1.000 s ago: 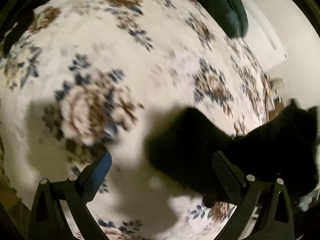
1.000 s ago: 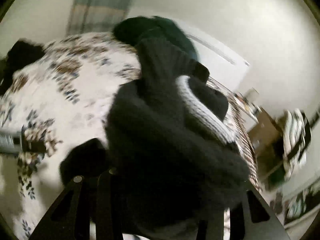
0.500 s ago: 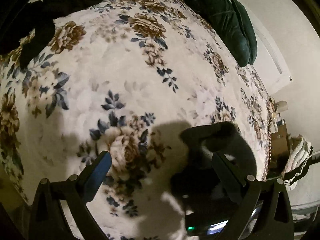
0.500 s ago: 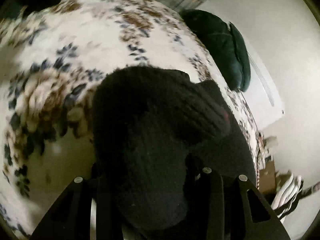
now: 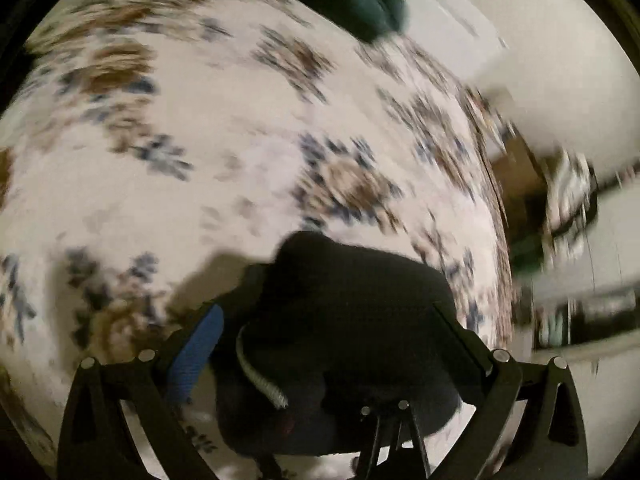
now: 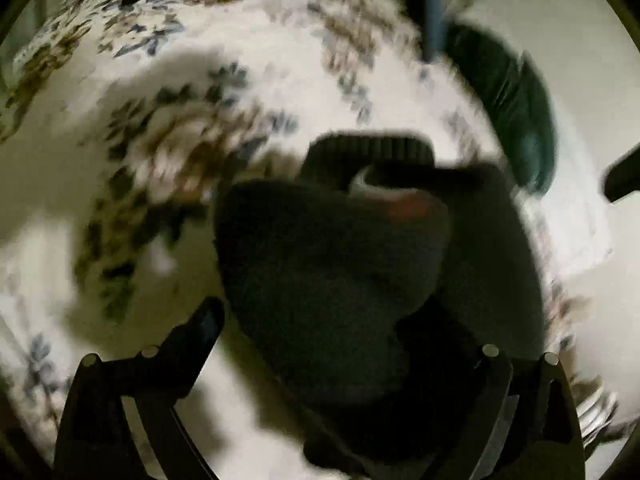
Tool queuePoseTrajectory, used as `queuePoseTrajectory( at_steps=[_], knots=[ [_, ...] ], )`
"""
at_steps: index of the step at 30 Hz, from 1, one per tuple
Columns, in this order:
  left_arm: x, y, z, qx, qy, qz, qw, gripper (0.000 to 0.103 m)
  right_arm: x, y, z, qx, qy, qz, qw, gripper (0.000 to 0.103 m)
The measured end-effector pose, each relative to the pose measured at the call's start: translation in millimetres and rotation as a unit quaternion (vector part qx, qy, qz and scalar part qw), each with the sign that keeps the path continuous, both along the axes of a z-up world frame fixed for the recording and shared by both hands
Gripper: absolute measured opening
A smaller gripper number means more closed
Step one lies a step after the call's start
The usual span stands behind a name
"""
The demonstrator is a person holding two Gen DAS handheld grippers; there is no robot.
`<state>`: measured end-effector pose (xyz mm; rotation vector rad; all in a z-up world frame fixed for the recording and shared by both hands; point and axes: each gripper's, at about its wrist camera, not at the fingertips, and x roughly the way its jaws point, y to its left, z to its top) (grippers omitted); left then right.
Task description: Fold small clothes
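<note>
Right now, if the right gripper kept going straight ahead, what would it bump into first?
Most likely the dark knitted garment, lying on the floral bedspread between the right gripper's opening jaws. Blur leaves depth uncertain.

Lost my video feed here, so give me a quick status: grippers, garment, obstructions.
Right gripper jaws opening, dark knit garment lying between them on the floral bedspread. Left gripper open, over the same garment. Nothing in the way.
</note>
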<state>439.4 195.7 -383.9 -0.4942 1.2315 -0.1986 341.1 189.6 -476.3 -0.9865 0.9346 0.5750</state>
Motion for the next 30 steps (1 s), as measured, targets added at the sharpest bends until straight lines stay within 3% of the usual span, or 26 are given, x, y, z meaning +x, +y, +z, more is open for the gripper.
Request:
queuePoseTrajectory(
  at_steps=[1,3,8,10,12,14,16,19,23,25,27,28,30],
  knots=[
    [1.8,-6.5,-5.0,-0.009,0.012,-0.014,0.9998,0.103,-0.1,-8.2,-1.5,-0.011,0.014,-0.007,1.000,0.098],
    [4.4,-18.2,-16.8,-0.061,0.042,-0.036,0.9966,0.103,-4.7,-23.9,-2.4,-0.026,0.030,-0.014,0.999,0.099],
    [5.7,-19.8,-8.1,-0.127,0.055,-0.033,0.9897,0.103,-21.8,-54.9,22.8,0.029,0.064,-0.007,0.998,0.100],
    [7.6,-22.4,2.5,-0.125,0.047,-0.041,0.9903,0.103,-24.8,-65.9,36.0,0.064,0.085,-0.014,0.994,0.100],
    [8.2,-25.6,12.4,-0.098,0.040,-0.054,0.9929,0.103,-26.5,-81.5,53.2,0.103,0.108,-0.030,0.988,0.100],
    [6.9,-31.6,17.3,-0.078,0.036,-0.067,0.9940,0.103,-30.1,-107.5,76.0,0.155,0.139,-0.050,0.977,0.100],
    [5.0,-41.4,15.9,-0.061,0.033,-0.077,0.9946,0.103,-24.6,-137.1,95.8,0.218,0.186,-0.084,0.954,0.100],
    [-2.0,-55.1,-2.4,-0.044,0.044,-0.077,0.9951,0.103,-16.9,-185.5,120.7,0.304,0.250,-0.140,0.908,0.100],
    [-15.0,-59.7,-35.7,0.013,0.059,-0.060,0.9964,0.103,1.9,-258.6,129.7,0.348,0.226,-0.262,0.871,0.100],
    [-20.6,-51.2,-58.9,0.024,0.068,-0.032,0.9969,0.103,30.0,-298.5,104.6,0.352,0.220,-0.369,0.832,0.100],
    [-25.8,-43.4,-76.4,0.031,0.077,-0.012,0.9964,0.103,59.1,-322.3,71.4,0.375,0.253,-0.436,0.778,0.100],
    [-27.8,-38.7,-83.5,0.029,0.079,-0.004,0.9965,0.103,70.1,-327.0,56.9,0.382,0.269,-0.448,0.762,0.100],
    [-30.4,-24.4,-98.1,0.017,0.087,0.018,0.9959,0.103,82.4,-318.1,32.0,0.362,0.288,-0.444,0.768,0.101]
  ],
)
